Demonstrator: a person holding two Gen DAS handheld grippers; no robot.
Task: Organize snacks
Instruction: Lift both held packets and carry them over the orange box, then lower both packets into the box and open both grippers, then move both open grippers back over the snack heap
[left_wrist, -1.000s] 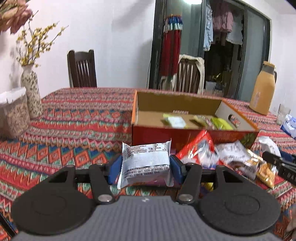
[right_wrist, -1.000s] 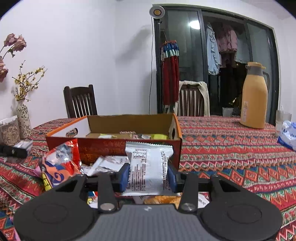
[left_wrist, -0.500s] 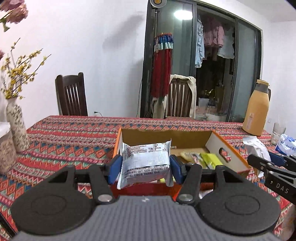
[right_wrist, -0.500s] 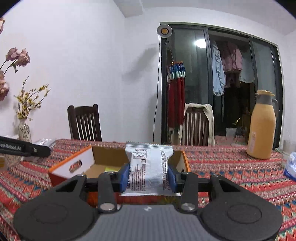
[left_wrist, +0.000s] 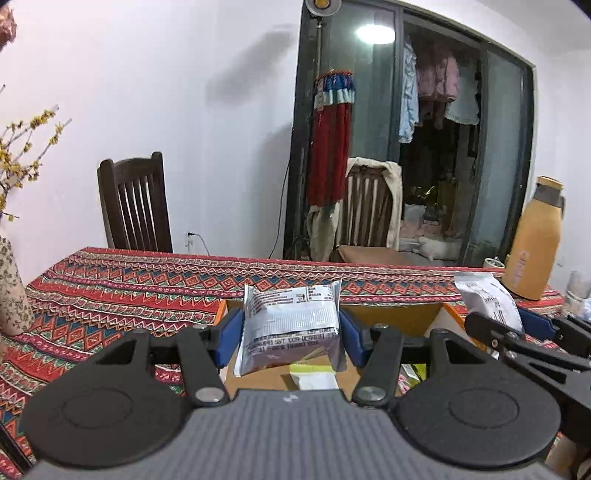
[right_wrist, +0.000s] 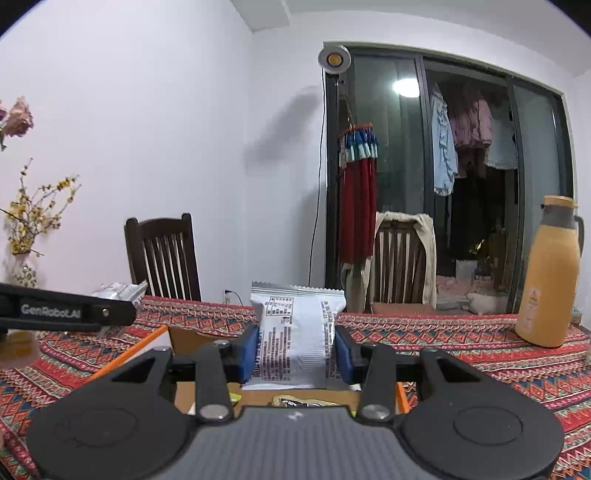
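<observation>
Snack packets: two silver ones, each carried above the open cardboard box (left_wrist: 417, 319) on the patterned surface (left_wrist: 122, 295).
Left hand-held gripper (left_wrist: 291, 334): blue pads pinching a silver packet (left_wrist: 291, 321) by its sides, over the box.
Right hand-held gripper (right_wrist: 295, 349): pinching its own silver packet (right_wrist: 295, 332), upright, over the box.
Step in hand: probably carrying both packets to the box; release not yet made.
Next move: likely lower each into the box, then spread the jaws.
Left view only: a yellow-green snack (left_wrist: 314, 376) lying inside the box.
Right view only: a dark wrapper (right_wrist: 295, 400) on the box floor.
</observation>
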